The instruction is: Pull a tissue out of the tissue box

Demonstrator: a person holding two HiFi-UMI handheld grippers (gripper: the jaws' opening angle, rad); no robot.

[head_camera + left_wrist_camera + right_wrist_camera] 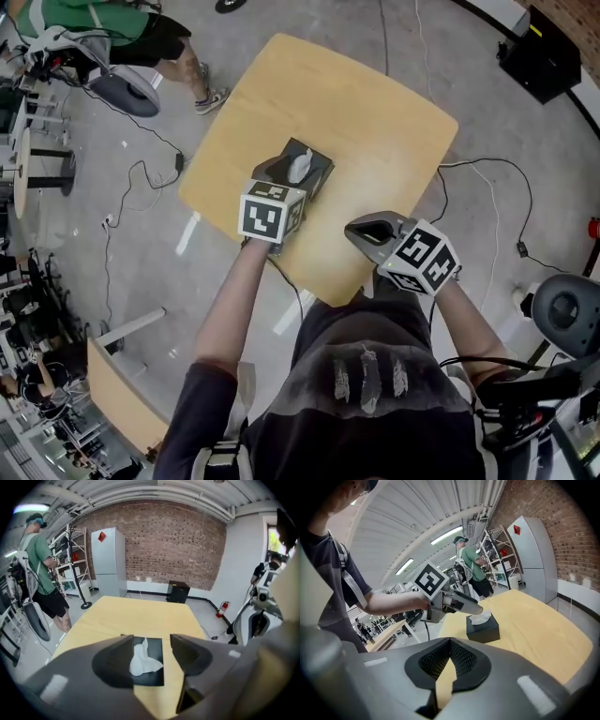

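Poking from the black tissue box (155, 677) is a crumpled white tissue (143, 660).

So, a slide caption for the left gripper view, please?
Open left gripper over a tissue sticking out of a black tissue box on a table.

the head view looks steeply down on the whole desk (375, 122); both gripper views look across it from close, sharing the tissue box (152, 679).
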